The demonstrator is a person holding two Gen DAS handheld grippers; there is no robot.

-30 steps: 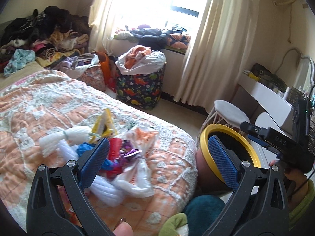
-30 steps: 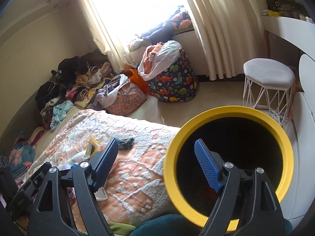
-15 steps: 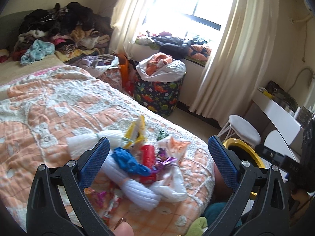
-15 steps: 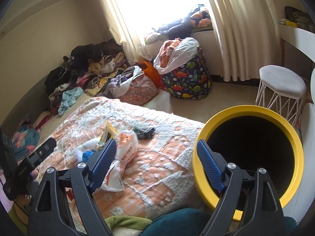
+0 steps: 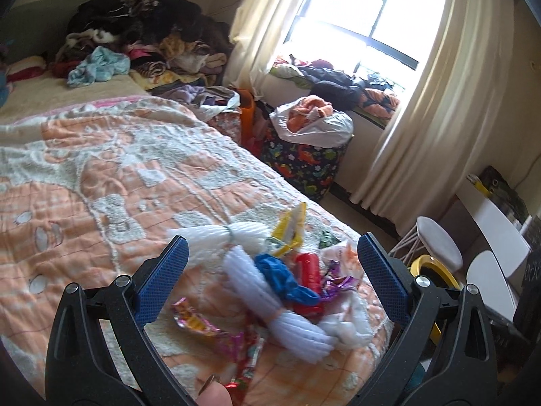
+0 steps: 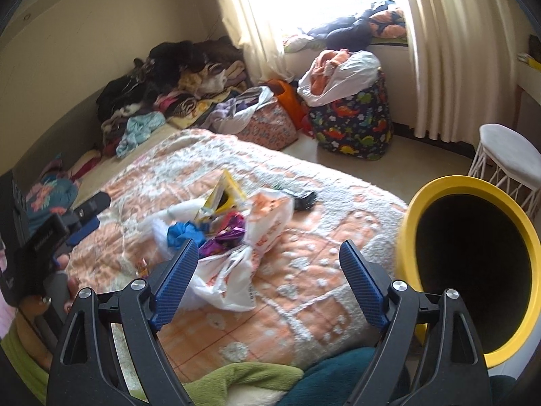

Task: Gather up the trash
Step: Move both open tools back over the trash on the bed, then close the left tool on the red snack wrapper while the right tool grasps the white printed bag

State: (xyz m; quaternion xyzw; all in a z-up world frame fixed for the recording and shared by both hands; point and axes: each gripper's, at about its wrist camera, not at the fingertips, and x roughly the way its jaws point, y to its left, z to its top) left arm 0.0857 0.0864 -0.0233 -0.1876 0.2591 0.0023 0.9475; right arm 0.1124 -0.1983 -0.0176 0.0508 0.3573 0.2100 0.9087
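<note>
Both grippers hang over the orange-and-white quilted bed (image 5: 101,176), the left gripper (image 5: 272,275) and right gripper (image 6: 268,275) each with blue-padded fingers spread wide and empty. The heap of crumpled wrappers, white yarn bundles and plastic bags (image 5: 287,270) lies on the bed near its edge. The yellow-rimmed black bin (image 6: 473,270) stands just beside the bed. Printing on the wrappers is too blurred to read.

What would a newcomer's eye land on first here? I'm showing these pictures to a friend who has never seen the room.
First, the bright litter pile of wrappers, bags and white yarn on the orange-and-white bedspread. Next, the yellow-rimmed bin with its dark mouth, beside the bed at the right. Both the left hand-held gripper and the right hand-held gripper hover open and empty.
</note>
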